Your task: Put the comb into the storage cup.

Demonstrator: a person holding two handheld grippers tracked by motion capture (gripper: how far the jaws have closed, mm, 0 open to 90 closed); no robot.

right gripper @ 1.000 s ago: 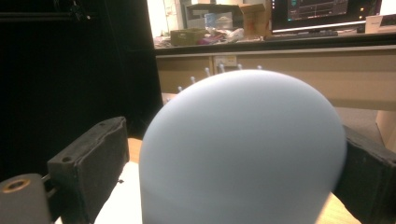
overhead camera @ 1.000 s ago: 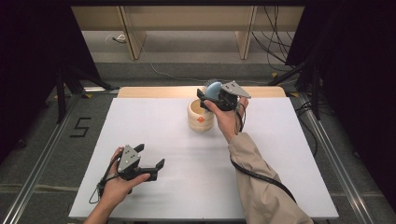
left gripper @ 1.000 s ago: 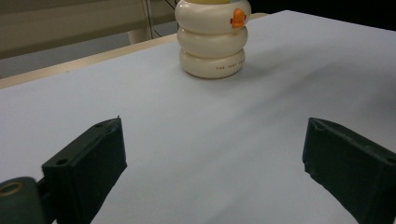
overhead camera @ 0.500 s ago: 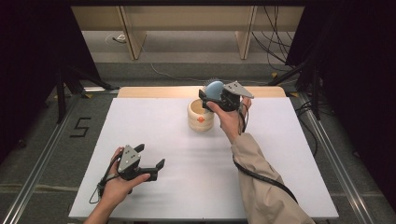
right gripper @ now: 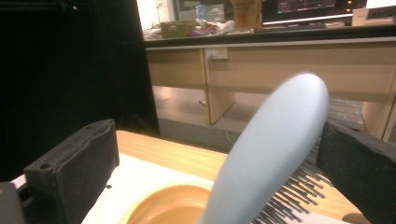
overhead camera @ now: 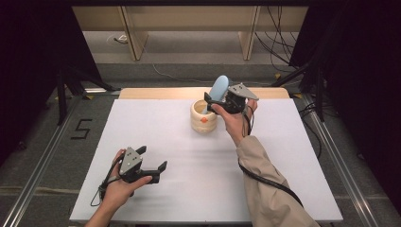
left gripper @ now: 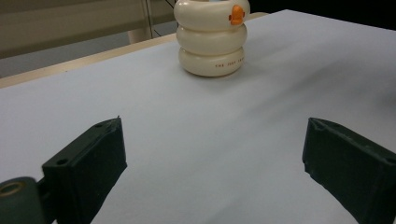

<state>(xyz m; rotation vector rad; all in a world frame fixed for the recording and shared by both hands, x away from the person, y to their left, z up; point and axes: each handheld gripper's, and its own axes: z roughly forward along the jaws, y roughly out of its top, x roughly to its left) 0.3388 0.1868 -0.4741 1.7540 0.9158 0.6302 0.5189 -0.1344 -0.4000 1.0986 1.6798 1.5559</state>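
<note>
Blue brush (overhead camera: 218, 90) now stands in cup (overhead camera: 203, 117); right gripper (overhead camera: 215, 102) just released it, left gripper (overhead camera: 158, 171) released too; next, lift right hand w/o tipping brush.

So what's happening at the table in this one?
A person works two handheld grippers over a white table. The right gripper is at a cream ringed cup near the far edge, where a pale blue hairbrush stands handle down in the cup and leans between its jaws. Those jaws have just been opening, with a clear gap on one side of the brush. The left gripper rests near the front edge, open and holding nothing.
</note>
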